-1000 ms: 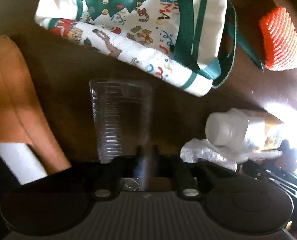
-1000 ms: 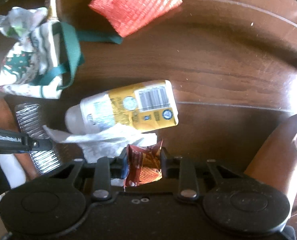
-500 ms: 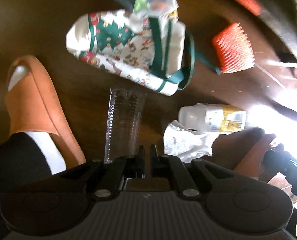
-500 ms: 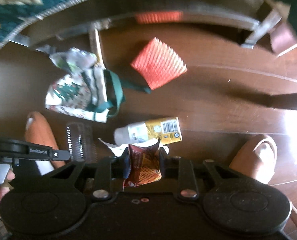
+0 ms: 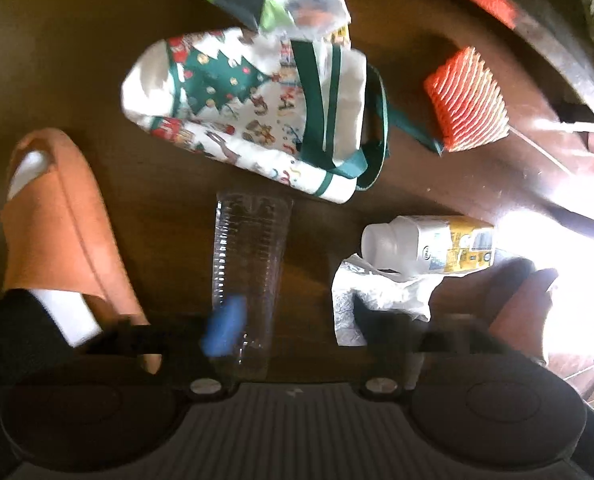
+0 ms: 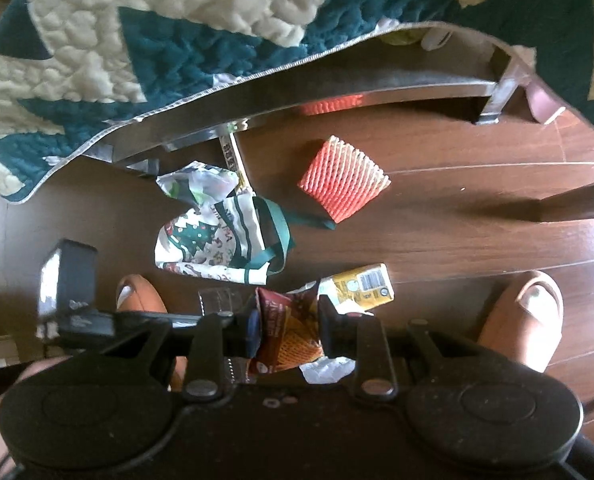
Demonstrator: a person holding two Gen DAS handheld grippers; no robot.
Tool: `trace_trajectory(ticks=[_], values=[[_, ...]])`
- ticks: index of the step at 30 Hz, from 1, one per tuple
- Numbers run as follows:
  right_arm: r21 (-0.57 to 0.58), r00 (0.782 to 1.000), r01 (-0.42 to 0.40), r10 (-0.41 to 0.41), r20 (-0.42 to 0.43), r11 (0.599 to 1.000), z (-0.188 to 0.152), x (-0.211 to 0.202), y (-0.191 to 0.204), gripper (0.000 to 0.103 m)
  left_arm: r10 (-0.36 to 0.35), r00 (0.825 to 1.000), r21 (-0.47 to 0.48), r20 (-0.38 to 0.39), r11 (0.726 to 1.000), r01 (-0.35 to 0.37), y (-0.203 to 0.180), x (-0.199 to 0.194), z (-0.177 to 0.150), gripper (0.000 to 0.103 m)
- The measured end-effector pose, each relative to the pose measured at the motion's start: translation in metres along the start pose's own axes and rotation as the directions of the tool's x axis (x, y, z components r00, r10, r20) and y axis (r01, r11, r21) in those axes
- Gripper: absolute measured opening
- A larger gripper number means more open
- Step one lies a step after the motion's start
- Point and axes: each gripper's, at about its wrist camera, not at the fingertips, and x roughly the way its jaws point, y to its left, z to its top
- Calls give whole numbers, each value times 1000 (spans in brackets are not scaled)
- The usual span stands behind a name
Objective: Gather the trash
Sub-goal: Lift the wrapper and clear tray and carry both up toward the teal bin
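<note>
Trash: one snack wrapper (image 6: 287,330) clamped in right gripper (image 6: 287,330); left gripper (image 5: 297,332) spread apart.

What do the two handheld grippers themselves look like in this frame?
Both are black. The left gripper has a ribbed grey centre panel between two round black discs, silver pivot screws, and a blue pad on one finger. The right gripper has a speckled black body, the same discs and screws, and black fingers.

left gripper (image 5: 297,332) fingers spread, right gripper (image 6: 285,332) clamped
</note>
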Motion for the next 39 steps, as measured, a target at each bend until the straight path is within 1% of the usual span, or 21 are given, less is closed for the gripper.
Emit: trace_trajectory(ticks=[1,4,8,10,15,17,19,21,22,23,24,29,32,36,39], values=[[0,1000,-1,1,-3,1000,0,4,0,27,15,1000,2,2,1000,-15,-1,6,1,74],[0,1000,-6,6,-20,1000,4,15,-2,27,56,998,3,-28,998,-56,1,30,7,74],[8,999,-23,23,-38,1000,4,19,-2,28,118,991,10,-65,993,-118,7,61,13,74],[8,999,-26,27,-47,1000,5,22,-2,28,134,987,25,-85,991,-132,9,75,15,74],[-2,996,-37,37,-77,999,5,31,2,28,155,984,49,-93,987,-150,10,95,20,74],[-13,996,-34,33,-83,999,5,34,4,28,141,985,35,-96,990,-138,12,98,21,73],[-15,996,-33,32,-89,999,5,35,5,28,129,988,28,-88,991,-127,12,100,22,64],[-12,995,-34,32,-91,999,5,36,4,28,127,988,31,-84,992,-125,12,101,22,47],[-12,995,-32,31,-91,999,5,36,4,28,122,989,33,-85,992,-119,14,100,24,46],[-12,995,-31,29,-91,999,5,36,5,28,117,990,34,-80,993,-114,14,100,22,42],[-12,996,-32,31,-89,999,5,36,5,28,114,991,35,-76,993,-112,11,101,20,41],[-42,996,-27,23,-87,999,6,35,12,28,124,990,51,-71,991,-120,2,87,15,40],[-69,997,-12,7,-82,998,5,35,17,28,148,987,61,-65,988,-144,-6,70,12,40],[-73,997,9,-14,-69,997,2,31,19,28,123,992,76,-9,990,-122,-18,31,7,40],[-65,998,30,-33,-48,997,0,20,20,27,100,994,79,37,992,-102,-27,-6,0,40]])
